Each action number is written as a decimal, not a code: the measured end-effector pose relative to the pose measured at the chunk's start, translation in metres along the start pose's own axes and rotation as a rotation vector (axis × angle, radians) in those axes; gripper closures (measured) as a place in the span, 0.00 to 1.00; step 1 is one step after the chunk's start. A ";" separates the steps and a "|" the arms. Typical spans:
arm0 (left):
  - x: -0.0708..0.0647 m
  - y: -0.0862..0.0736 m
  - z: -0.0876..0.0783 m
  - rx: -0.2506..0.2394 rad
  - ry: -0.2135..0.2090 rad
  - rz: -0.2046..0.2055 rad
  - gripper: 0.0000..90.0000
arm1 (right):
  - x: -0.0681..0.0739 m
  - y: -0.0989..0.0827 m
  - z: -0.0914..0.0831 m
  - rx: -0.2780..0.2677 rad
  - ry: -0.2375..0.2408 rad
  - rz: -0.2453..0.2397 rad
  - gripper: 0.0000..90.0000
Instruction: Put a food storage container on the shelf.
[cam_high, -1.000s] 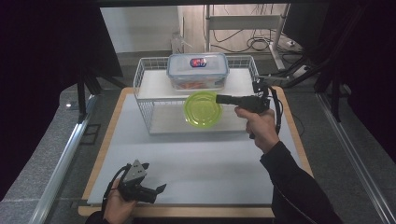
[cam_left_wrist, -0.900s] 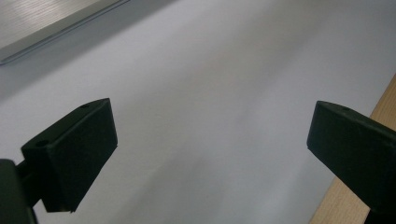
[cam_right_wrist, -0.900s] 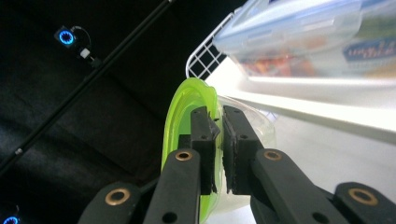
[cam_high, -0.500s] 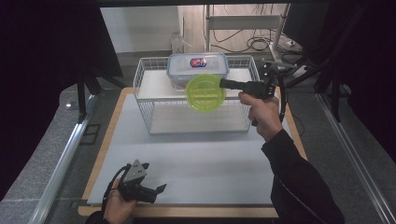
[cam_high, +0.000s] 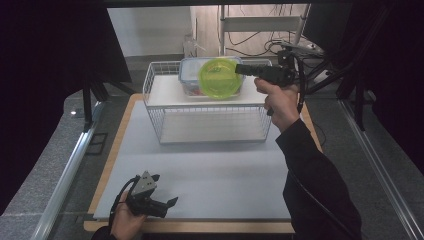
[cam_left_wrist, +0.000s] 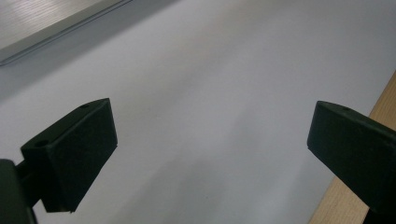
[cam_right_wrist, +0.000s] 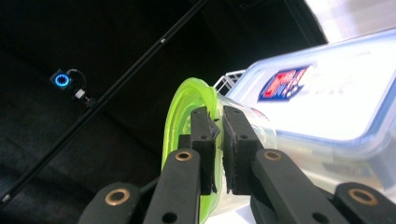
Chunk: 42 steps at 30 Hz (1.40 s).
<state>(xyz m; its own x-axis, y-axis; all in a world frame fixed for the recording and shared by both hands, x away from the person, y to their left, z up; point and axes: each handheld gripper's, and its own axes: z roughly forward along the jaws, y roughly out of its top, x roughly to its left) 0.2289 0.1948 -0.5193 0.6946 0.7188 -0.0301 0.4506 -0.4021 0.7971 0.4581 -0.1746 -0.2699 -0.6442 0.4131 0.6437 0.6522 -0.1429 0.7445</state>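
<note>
1. Jaws of your right gripper pinch the rim of the lime-green plate, held in the air before the lidded food container on the wire rack
2. Your left gripper rests wide open and empty over the white mat

Dark sleeve; black grippers with brass-coloured rivets, trailing black cables.

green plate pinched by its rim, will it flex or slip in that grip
The green plate probably stays stiff: it holds its round shape, held by one edge in the right hand-held gripper. It looks thin, so likely light. Its glossy rim may slip or swivel between the pads.
</note>
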 end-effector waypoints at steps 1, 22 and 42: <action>0.000 0.000 0.000 0.000 -0.001 0.001 0.02 | 0.000 0.002 0.001 -0.002 -0.004 -0.001 0.93; -0.001 0.000 0.001 -0.006 -0.026 0.007 0.02 | -0.013 0.045 0.040 -0.076 -0.088 0.044 0.93; -0.002 0.000 0.002 -0.001 -0.040 0.003 0.02 | -0.026 0.044 0.063 -0.091 -0.229 0.037 0.78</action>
<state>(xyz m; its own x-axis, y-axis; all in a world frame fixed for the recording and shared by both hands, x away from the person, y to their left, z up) 0.2290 0.1926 -0.5208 0.7179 0.6942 -0.0514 0.4478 -0.4040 0.7976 0.5281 -0.1350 -0.2652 -0.5061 0.5977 0.6218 0.6286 -0.2380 0.7404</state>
